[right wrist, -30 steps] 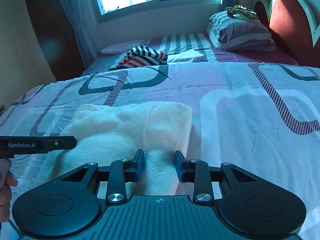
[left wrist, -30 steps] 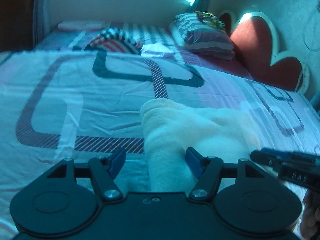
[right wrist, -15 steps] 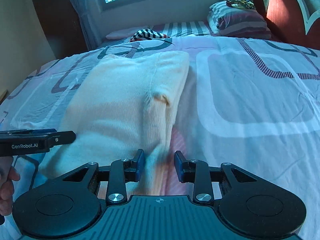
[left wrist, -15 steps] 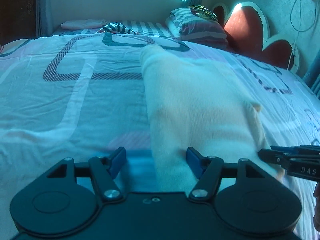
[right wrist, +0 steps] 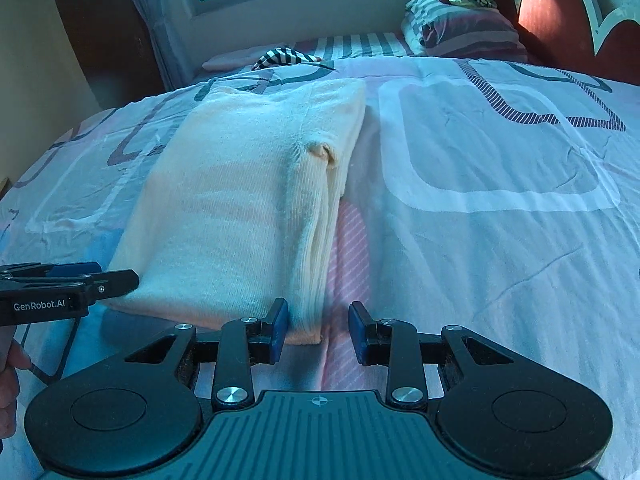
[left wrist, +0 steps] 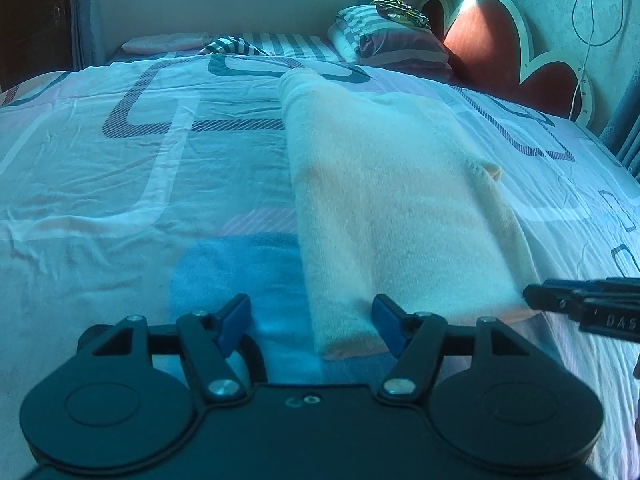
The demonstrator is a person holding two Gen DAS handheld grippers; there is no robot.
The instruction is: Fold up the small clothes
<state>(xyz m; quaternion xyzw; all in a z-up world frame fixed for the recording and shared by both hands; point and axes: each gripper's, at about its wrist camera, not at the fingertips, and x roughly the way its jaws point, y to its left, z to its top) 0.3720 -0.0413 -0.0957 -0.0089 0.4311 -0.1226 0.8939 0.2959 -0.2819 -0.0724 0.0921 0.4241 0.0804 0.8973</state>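
A cream knit garment (left wrist: 392,200) lies folded into a long strip on the patterned bedsheet (left wrist: 120,200), running away from me. My left gripper (left wrist: 310,312) is open at the garment's near end, the near left corner lying loose between its blue pads. In the right wrist view the same garment (right wrist: 240,200) shows a small pucker on its right edge. My right gripper (right wrist: 318,314) is open at the near right corner, which sits beside its left pad (right wrist: 280,320) without being pinched. Each gripper's fingers (left wrist: 560,300) (right wrist: 96,284) show in the other's view.
A black-and-white striped garment (right wrist: 284,56) lies at the far end of the bed. A striped pillow (left wrist: 392,40) leans by the red headboard (left wrist: 492,48) at the far right. A window and curtains stand behind. A person's hand (right wrist: 12,364) holds the left gripper.
Both grippers have drawn back along the garment from its middle to its near end. The garment has stayed flat and the jaws look the same.
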